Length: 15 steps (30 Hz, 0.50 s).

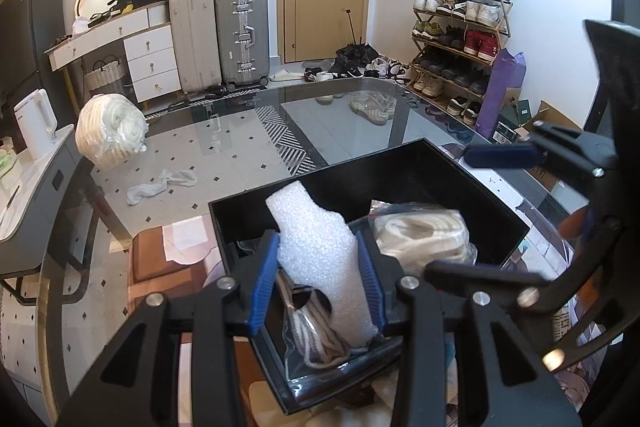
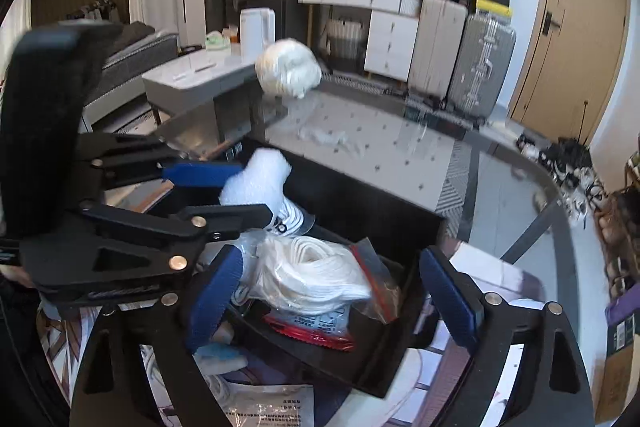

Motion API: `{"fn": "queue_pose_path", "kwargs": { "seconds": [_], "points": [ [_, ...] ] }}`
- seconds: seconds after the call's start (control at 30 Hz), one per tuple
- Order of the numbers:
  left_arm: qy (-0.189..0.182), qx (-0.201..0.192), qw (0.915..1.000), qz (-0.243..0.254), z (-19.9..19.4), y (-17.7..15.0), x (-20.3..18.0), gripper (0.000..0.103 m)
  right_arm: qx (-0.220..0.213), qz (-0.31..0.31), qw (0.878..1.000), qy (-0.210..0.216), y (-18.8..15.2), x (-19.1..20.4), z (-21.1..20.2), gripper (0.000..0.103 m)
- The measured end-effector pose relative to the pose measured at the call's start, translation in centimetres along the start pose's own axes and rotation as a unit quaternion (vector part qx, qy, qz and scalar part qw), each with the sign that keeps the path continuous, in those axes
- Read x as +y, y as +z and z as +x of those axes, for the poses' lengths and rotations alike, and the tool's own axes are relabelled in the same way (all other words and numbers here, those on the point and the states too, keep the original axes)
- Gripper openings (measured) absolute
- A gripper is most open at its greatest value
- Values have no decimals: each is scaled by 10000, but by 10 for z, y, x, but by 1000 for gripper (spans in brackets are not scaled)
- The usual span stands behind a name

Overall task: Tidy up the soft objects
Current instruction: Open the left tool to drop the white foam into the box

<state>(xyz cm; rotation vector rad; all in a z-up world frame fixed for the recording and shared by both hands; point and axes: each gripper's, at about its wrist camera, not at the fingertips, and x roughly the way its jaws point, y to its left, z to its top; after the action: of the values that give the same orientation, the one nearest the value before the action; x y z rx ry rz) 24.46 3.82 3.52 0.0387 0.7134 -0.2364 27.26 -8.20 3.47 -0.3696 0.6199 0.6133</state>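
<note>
My left gripper [image 1: 318, 281] is shut on a white foam piece [image 1: 320, 243] and holds it over the near end of a black box [image 1: 472, 183] on the glass table. The box holds a bag of white rope [image 1: 420, 233] and a bag of grey cord [image 1: 320, 343]. In the right wrist view my right gripper [image 2: 332, 295] is open and empty, its blue pads [image 2: 218, 291] on either side of the rope bag [image 2: 312, 275] in the box [image 2: 384, 211]. The left gripper [image 2: 224, 191] with the foam [image 2: 256, 179] shows there too.
A white rope bundle in plastic [image 1: 110, 131] and a white sock [image 1: 160, 187] lie on the far left of the glass table [image 1: 360, 131]. More bags lie in front of the box [image 2: 264, 407]. Suitcases [image 1: 240, 35] and a shoe rack [image 1: 460, 39] stand beyond.
</note>
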Motion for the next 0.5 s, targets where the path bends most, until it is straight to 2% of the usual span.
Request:
{"fn": "queue_pose_path", "kwargs": {
  "seconds": [0.07, 0.1, 0.17, 0.23, 0.33, 0.4, 0.5],
  "points": [
    [10, 1, 10000, -25, 0, 0, 0, 41, -72, 59, 9999, -71, 0, -2, -6, 93],
    [-34, -17, 10000, -21, -1, -1, 0, 46, -97, 101, 9999, -92, -2, -4, -10, 95],
    [-100, -33, 9999, 38, -3, -1, -5, 61, -162, 178, 9996, -143, -6, -7, -18, 98],
    [40, -67, 9999, 101, -6, -1, -11, 80, -214, 210, 9993, -221, -11, -7, -26, 99],
    [91, -199, 9997, 123, -17, -3, -17, 97, -274, 194, 9990, -280, -18, -6, -39, 100],
    [130, -269, 9995, 36, -23, -5, -16, 103, -340, 189, 9988, -298, -21, -5, -46, 101],
    [127, -321, 9992, -189, -35, -11, -11, 103, -484, 324, 9980, -255, -27, -7, -61, 102]
  ]
}}
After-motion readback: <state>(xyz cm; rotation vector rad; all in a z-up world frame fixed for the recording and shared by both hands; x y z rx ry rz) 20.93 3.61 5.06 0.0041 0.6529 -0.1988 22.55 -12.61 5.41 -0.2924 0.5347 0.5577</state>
